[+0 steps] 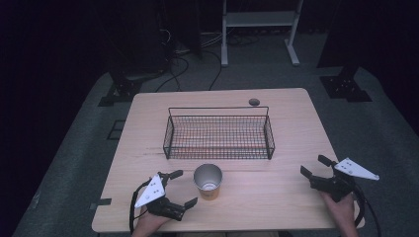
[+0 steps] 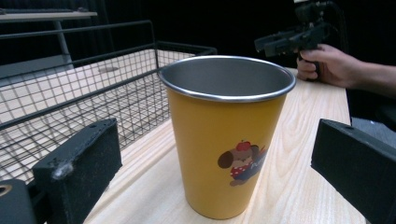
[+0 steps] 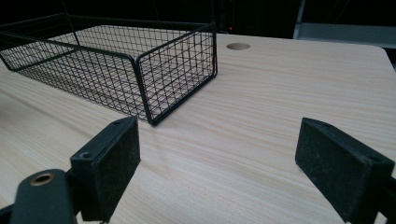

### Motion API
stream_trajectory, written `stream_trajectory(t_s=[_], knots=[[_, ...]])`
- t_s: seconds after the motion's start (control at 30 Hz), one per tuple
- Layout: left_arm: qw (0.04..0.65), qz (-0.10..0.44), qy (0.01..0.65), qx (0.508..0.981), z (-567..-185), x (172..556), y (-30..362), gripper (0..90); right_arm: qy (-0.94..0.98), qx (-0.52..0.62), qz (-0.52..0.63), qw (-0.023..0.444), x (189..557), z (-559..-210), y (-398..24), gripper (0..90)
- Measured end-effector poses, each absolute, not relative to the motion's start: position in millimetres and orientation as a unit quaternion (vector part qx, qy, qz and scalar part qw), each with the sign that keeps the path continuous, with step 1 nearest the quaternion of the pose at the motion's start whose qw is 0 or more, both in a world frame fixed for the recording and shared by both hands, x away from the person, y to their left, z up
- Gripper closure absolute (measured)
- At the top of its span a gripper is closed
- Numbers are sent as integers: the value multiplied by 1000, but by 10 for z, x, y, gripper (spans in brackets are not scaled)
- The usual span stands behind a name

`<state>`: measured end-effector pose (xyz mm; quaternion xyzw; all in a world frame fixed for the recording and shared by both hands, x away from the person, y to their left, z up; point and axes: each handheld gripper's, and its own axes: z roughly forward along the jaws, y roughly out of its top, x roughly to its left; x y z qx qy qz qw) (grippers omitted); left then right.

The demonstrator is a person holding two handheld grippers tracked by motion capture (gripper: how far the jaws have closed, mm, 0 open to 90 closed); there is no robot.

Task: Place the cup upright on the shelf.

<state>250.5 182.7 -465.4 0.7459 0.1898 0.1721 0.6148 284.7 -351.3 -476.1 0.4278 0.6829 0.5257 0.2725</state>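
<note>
Pale matt wood-grain table (image 1: 276, 197); black wire-mesh basket (image 1: 219, 132); cup (image 2: 226, 135) with glossy yellow outside, brushed metal inside and rim; matt black, slightly scuffed gripper jaws.

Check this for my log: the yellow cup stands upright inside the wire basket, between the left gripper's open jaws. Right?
Not quite. The yellow cup stands upright on the table, in front of the wire basket, not inside it, as the high view shows. It does sit between the left gripper's open jaws.
</note>
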Motion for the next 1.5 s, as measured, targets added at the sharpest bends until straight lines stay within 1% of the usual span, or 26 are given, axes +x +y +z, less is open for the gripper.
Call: stream_trajectory(t_s=[0.27,0.73,1.2,1.5], knots=[[605,175,182,755,-4668,2508,1733,8,685,425,525,272,2847,-4762,-3505,130],[593,166,178,767,-4696,2557,1569,8,685,426,525,271,2850,-4762,-3504,131],[587,161,184,772,-4731,2661,1417,8,685,426,526,270,2850,-4761,-3506,133],[593,159,185,767,-4720,2727,1344,8,686,427,524,272,2852,-4762,-3501,132]])
